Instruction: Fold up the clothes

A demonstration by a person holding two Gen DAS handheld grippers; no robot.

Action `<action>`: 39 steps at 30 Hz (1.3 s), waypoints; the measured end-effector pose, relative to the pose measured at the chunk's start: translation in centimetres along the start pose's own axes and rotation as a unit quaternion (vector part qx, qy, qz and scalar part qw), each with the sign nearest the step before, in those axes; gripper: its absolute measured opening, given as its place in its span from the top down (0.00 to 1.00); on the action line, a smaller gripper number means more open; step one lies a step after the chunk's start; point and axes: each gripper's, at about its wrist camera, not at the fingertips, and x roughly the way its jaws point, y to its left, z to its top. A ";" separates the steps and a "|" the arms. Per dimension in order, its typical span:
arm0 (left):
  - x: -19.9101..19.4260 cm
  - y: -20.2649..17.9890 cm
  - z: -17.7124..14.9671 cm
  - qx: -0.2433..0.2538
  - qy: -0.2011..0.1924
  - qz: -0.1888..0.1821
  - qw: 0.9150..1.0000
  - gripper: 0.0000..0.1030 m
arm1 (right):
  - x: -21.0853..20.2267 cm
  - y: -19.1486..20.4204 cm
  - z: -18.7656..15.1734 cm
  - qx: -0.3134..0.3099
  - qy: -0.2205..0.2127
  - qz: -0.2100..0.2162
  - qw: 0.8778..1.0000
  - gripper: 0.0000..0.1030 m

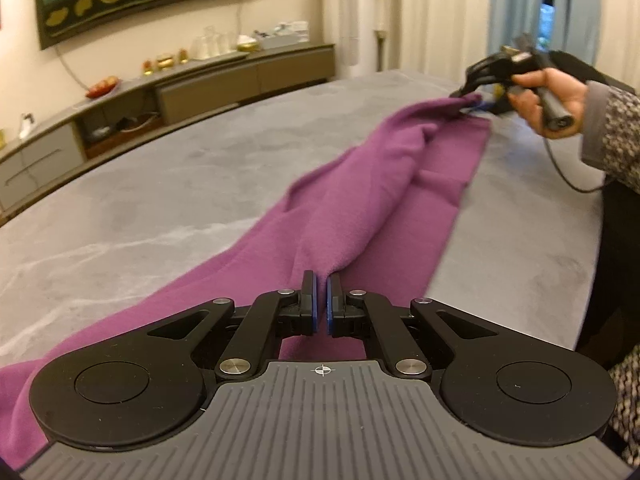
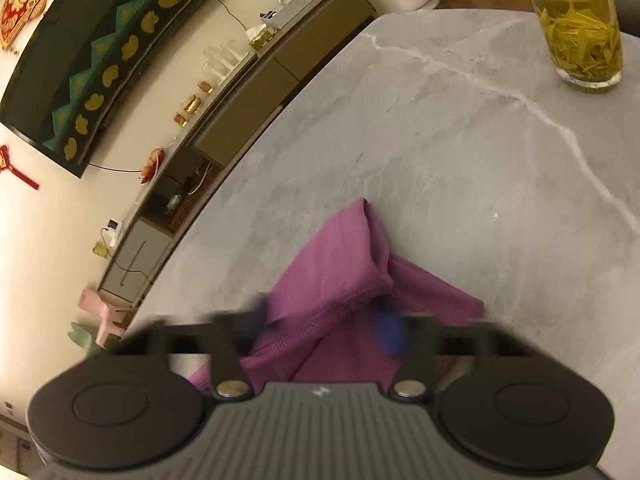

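Observation:
A purple garment lies in a long strip across the grey marble table. My left gripper is at its near end, fingers together, and a raised ridge of the fabric runs into the tips. At the far end a hand holds my right gripper, and the cloth's corner rises up to it. In the right wrist view the purple garment is bunched between that gripper's blurred blue pads; its hem and a folded corner stick out past them.
A glass of tea with leaves stands on the table's far right. Beyond the table's edge runs a long low sideboard with small items, below a wall hanging. A cable trails from the right gripper. The person's sleeve is at the right.

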 end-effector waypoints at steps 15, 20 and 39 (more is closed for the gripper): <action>-4.2 4.8 -4.0 -0.080 0.013 -0.029 0.996 0.98 | -10.4 1.8 -1.6 -0.124 -0.058 -0.013 0.990 0.96; -5.6 4.7 -5.7 -0.064 0.011 0.041 0.997 0.78 | -9.4 0.0 -1.4 -0.083 -0.064 -0.020 0.994 0.96; -14.0 8.0 -13.0 -0.182 -0.037 0.152 0.971 0.46 | -24.0 20.2 2.7 -0.200 -0.228 0.241 0.922 0.96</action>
